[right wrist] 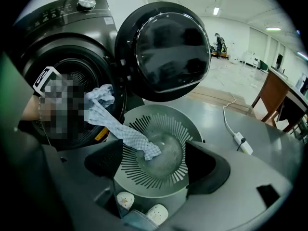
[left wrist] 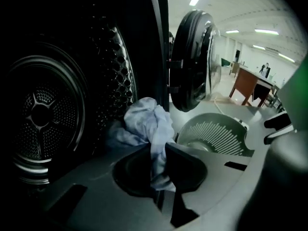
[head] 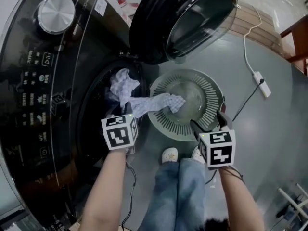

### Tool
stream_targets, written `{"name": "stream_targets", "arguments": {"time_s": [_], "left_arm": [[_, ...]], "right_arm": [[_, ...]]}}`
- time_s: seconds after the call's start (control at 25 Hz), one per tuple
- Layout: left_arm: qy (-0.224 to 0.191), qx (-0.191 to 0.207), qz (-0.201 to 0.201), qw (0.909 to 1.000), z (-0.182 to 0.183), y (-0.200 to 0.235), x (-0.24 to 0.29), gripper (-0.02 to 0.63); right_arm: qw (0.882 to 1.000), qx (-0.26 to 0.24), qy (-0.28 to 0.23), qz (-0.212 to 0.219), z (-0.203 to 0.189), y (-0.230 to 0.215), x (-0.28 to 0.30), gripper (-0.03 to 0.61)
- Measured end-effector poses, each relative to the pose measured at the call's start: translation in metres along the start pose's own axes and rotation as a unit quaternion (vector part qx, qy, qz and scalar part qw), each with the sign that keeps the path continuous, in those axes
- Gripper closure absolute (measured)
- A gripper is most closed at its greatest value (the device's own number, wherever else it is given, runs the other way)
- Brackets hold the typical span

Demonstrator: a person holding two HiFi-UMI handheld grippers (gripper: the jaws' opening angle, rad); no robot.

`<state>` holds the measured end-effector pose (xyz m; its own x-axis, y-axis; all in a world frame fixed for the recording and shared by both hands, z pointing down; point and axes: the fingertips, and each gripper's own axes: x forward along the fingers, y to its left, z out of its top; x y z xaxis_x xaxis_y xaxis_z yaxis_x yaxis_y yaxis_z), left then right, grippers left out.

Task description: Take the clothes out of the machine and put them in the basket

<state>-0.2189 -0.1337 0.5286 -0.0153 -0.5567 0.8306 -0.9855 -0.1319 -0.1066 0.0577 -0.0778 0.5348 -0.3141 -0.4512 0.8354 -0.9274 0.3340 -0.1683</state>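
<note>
Left gripper (left wrist: pixel 159 147): jaws pinched together on a fold of the pale checked cloth (left wrist: pixel 144 121), which rises out of them in a bunch.
Right gripper (right wrist: pixel 154 141): jaws wide apart with nothing between them; only the basket shows beyond.
Cloth, place: the bunch sits just ahead of the left gripper, at the mouth of the drum (left wrist: pixel 43 114).
Cloth, long axis: it runs from the left gripper's tips across toward the right gripper. The tail end lies in the bowl of the basket (right wrist: pixel 130 167), ahead of and below the right gripper's jaws.
Basket, bearing: off to the left gripper's right, under the open door (head: pixel 183 18).
Nearer hand: the left has the cloth. The right is close to the tail but apart from it.
Coming move, judged: the left gripper should carry the bunch along that same line, over the rim, before letting go.
Drum: dark; it looks empty behind the bunch, though that is not certain.
</note>
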Motion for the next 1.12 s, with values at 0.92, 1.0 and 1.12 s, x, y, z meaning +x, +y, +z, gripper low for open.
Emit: {"name": "stream_targets", "arguments": {"time_s": [0.92,1.0,1.12], "left_arm": [[-0.113,0.012,-0.14,0.9836,0.085,-0.122,-0.118,0.57],[-0.112,0.008,-0.164,0.9801,0.088,-0.135,-0.121,0.569],[-0.106,0.006,-0.193,0.9754,0.087,-0.154,-0.119,0.569]], "right_arm": [[0.998,0.04,-0.032,-0.028,0.01,-0.012,-0.077,0.175],[0.998,0.047,-0.037,-0.031,0.012,-0.017,-0.082,0.176],[0.997,0.055,-0.042,-0.036,0.011,-0.026,-0.085,0.176]]}}
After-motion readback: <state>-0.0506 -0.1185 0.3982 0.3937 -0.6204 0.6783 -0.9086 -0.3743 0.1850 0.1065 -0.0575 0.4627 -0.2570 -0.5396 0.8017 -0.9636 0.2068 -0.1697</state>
